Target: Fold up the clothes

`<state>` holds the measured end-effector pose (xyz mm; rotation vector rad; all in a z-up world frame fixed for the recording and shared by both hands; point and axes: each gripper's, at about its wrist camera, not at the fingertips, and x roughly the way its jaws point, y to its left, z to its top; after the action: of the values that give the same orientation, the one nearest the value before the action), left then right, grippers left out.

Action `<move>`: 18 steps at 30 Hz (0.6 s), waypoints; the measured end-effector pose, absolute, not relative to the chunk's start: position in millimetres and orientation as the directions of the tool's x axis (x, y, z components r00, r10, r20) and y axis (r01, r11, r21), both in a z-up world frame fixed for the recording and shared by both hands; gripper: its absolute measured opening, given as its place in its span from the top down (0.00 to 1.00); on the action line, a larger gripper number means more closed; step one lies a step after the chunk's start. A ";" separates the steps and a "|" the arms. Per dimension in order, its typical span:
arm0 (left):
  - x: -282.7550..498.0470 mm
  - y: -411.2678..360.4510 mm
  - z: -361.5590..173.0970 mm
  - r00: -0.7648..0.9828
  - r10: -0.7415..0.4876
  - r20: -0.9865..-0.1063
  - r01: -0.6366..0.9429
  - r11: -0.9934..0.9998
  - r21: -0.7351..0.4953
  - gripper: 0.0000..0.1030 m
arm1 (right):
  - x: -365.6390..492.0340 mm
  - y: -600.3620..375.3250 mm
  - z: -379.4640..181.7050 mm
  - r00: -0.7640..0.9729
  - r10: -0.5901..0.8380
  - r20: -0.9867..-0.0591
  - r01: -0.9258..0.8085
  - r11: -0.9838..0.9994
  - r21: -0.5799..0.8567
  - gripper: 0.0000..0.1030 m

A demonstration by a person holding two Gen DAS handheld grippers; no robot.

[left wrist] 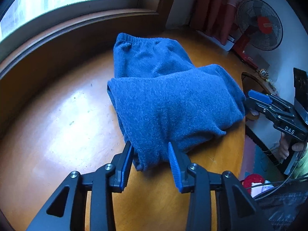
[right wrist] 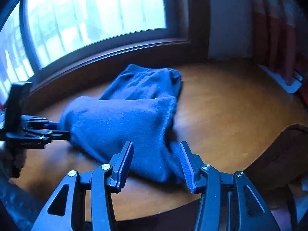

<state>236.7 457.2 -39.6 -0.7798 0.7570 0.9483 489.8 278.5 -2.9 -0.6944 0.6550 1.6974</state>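
Looking at my blue fleece pants (left wrist: 169,104) on the tabletop (left wrist: 63,119): leg half doubled toward the waistband by the window. Left tongs (left wrist: 151,165) and right tongs (right wrist: 156,163) both stand apart, straddling the near fold, probably to pinch it.

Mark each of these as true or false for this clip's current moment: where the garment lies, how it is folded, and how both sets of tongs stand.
1. The blue fleece garment lies on a round wooden table. True.
2. The garment is spread flat in one layer. False: its near part is folded over the part with the elastic waistband.
3. The left tongs are open around the garment's near edge. True.
4. The right tongs are shut with nothing near them. False: they are open, with fabric between the fingers.
5. A red standing fan stands behind the table. True.
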 end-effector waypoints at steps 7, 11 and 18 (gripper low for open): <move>236.2 454.1 -43.3 0.393 0.394 -0.831 -0.899 0.356 -0.256 0.59 | 471.2 296.1 -18.8 -0.235 0.611 -0.756 -0.962 -0.256 0.092 0.52; 241.5 446.3 -53.8 0.380 0.379 -0.844 -0.902 0.353 -0.247 0.47 | 473.6 300.6 -21.6 -0.253 0.605 -0.755 -0.960 -0.254 0.118 0.52; 246.1 449.0 -56.4 0.342 0.454 -0.823 -0.924 0.320 -0.207 0.65 | 469.9 297.6 -25.3 -0.239 0.607 -0.758 -0.960 -0.264 0.091 0.69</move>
<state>246.1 449.0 -56.4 -0.7694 0.7347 1.0216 469.9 297.6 -25.3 -0.7345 0.6830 1.7464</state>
